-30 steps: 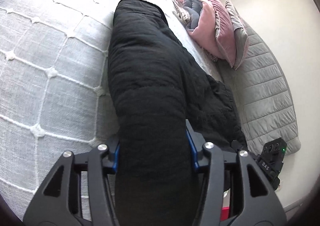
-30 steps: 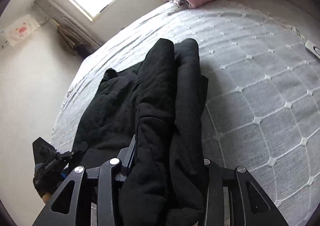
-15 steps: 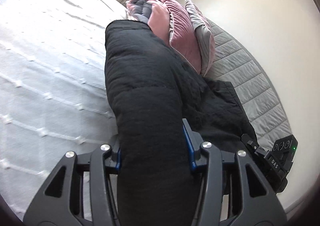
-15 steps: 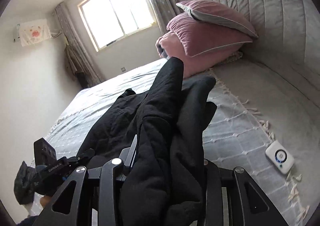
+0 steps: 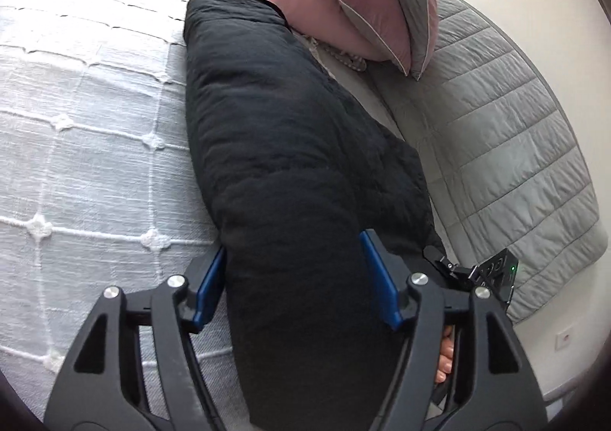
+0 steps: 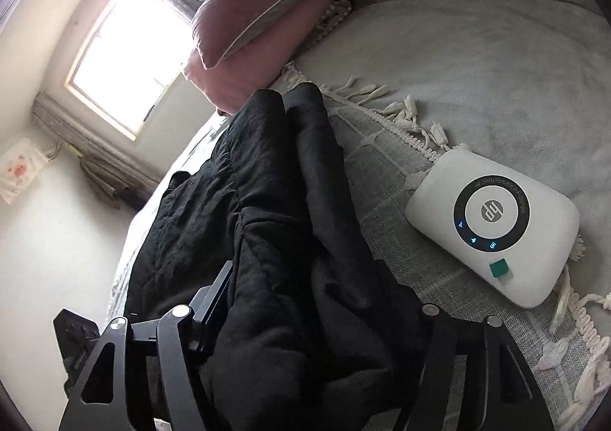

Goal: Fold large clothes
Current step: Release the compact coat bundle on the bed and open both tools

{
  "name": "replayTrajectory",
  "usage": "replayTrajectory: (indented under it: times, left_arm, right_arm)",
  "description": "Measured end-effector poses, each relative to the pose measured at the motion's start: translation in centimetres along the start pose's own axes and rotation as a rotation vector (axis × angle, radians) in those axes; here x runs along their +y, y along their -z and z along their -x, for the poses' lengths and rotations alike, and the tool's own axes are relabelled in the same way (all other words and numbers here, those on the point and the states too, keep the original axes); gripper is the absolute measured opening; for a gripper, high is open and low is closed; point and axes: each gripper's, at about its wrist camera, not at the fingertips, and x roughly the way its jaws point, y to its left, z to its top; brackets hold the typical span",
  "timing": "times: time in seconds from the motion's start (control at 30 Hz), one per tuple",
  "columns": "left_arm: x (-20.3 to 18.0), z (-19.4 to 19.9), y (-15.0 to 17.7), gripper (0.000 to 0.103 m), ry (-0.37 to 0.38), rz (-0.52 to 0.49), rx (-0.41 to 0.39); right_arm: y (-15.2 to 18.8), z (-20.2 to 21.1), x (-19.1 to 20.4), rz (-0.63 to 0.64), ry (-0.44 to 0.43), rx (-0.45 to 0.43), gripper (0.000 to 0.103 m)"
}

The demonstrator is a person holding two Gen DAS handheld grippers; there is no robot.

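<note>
A long fold of black padded garment [image 5: 267, 106] lies across the white tufted bedspread [image 5: 76, 125], its far end by the pink pillows. My left gripper [image 5: 292, 251] straddles its near end. Its jaws are opening, the blue pads [image 5: 378, 278] stand off the cloth, and the garment still fills the gap. In the right wrist view the bunched black garment [image 6: 267, 163] rests low on the bed near the fringe. My right gripper [image 6: 320, 289] is over it with jaws opening. Cloth drapes over its right finger, and the left finger [image 6: 214, 297] stands clear of it.
Pink and grey pillows [image 5: 343, 3] lean on the grey quilted headboard [image 5: 496, 106]. A white portable Wi-Fi device [image 6: 492, 225] lies on the bedspread just right of the garment. A bright window [image 6: 126, 60] is at the far wall. The other gripper [image 5: 492, 274] shows at lower right.
Both grippers carried the black garment toward the headboard and pillows, and the right one came down close to the bed. Both pairs of jaws now stand wider than before.
</note>
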Motion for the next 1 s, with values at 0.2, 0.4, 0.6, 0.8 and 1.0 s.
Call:
replayTrajectory:
  times: [0.2,0.4,0.6,0.8,1.0]
  left_arm:
    - [1.0,4.0,0.4,0.067,-0.009,0.029,-0.011]
    - [1.1,8.0,2.0,0.068,-0.132,-0.074,-0.044]
    - [0.0,13.6,4.7,0.069,-0.286,-0.171,-0.077]
    - [-3.3,21.1,9.1,0.085,-0.367,-0.314,-0.152]
    - [-5.0,27.7,11.6,0.091,-0.365,-0.368,-0.151]
  right_arm:
    - [0.6,1.8,-2.2,-0.102,-0.053,-0.019,0.082]
    - [3.6,5.7,-2.2,-0.164,-0.005,-0.123,0.082]
    - [8.1,9.8,5.7,0.001,0.171,-0.186,0.082]
    - [14.1,12.5,15.6,0.119,0.251,-0.15,0.082]
    - [20.4,17.1,24.4,0.226,0.321,-0.173,0.084]
